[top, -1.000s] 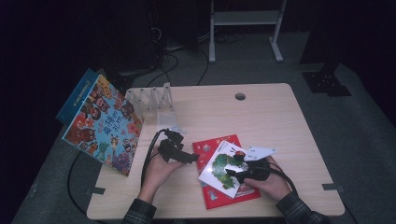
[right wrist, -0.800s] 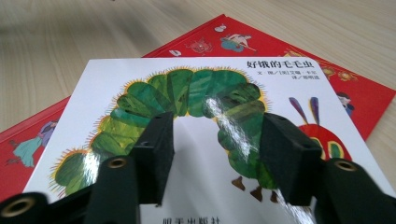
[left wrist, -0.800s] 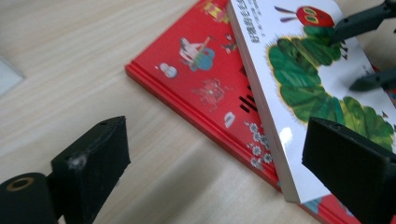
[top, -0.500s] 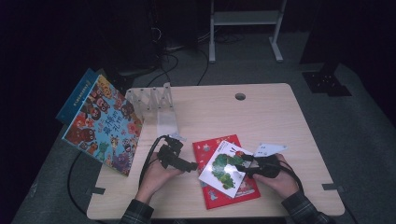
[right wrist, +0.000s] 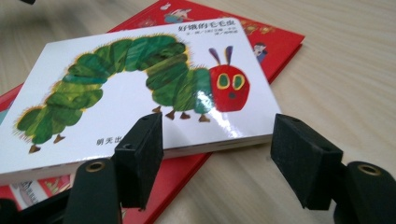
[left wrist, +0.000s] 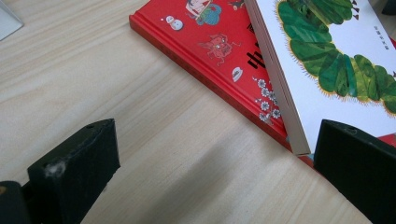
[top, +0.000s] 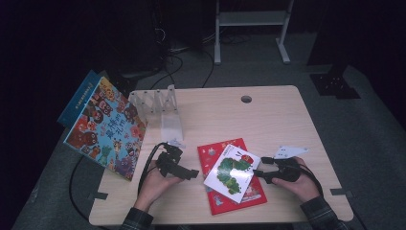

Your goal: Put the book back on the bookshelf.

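Observation:
A white board book with a green caterpillar [top: 232,172] [right wrist: 140,93] [left wrist: 336,70] lies askew on top of a red picture book [top: 225,203] [left wrist: 219,51] [right wrist: 275,42] at the table's near middle. My right gripper [top: 259,172] [right wrist: 217,126] is open at the white book's right edge, with one jaw over the cover and the other beside the book's corner. Left of the books, my left gripper [top: 192,173] [left wrist: 217,140] is open and low over the bare wood. Its right finger [left wrist: 355,168] is near the white book's corner.
A large colourful picture book [top: 105,127] leans over the table's left edge, with a blue book behind it. A clear plastic book rack [top: 158,103] stands at the back left. A cable hole [top: 246,99] is at the table's far middle. The light wood table [top: 268,124] has bare space at the back right.
My right gripper has drawn back to the right, off the white book's cover to its edge. My left gripper has come nearer and lower, toward the books' left side.

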The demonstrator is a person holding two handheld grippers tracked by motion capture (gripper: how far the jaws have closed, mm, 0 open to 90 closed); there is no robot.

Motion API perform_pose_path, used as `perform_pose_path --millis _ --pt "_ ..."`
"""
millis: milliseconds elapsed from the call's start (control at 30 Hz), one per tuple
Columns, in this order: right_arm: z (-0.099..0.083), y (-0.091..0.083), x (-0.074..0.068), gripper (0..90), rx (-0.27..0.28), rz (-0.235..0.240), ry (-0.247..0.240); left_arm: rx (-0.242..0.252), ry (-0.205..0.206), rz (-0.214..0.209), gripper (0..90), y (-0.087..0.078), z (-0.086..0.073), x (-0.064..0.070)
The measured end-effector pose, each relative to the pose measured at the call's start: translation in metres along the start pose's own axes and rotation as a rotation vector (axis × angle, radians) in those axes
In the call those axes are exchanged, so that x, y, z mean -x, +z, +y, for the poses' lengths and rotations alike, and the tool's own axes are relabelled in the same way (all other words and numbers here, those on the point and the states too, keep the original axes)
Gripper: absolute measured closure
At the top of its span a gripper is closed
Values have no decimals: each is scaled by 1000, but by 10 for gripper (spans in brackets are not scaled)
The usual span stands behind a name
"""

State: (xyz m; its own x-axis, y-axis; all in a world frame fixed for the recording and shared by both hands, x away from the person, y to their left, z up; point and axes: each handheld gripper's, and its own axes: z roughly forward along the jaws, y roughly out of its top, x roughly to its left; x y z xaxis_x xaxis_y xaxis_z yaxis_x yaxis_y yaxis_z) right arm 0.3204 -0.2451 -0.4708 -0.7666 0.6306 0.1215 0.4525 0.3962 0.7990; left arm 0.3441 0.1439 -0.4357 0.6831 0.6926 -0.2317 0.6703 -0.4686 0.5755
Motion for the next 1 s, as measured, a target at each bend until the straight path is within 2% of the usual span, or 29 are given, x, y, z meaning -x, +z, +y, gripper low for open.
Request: perform_pose_path --millis 133,533,900,1000 --pt "0 6 -3 325 -17 13 -27 4 1 -2 0 -1 0 1" --pt "5 20 -13 320 -26 53 -54 11 -3 -31 0 -4 -1 0" --pt "18 37 -21 315 -34 66 -99 0 6 -50 0 -3 -2 0" --pt "21 42 -23 315 -30 75 -98 -7 9 -49 0 -2 -2 1"
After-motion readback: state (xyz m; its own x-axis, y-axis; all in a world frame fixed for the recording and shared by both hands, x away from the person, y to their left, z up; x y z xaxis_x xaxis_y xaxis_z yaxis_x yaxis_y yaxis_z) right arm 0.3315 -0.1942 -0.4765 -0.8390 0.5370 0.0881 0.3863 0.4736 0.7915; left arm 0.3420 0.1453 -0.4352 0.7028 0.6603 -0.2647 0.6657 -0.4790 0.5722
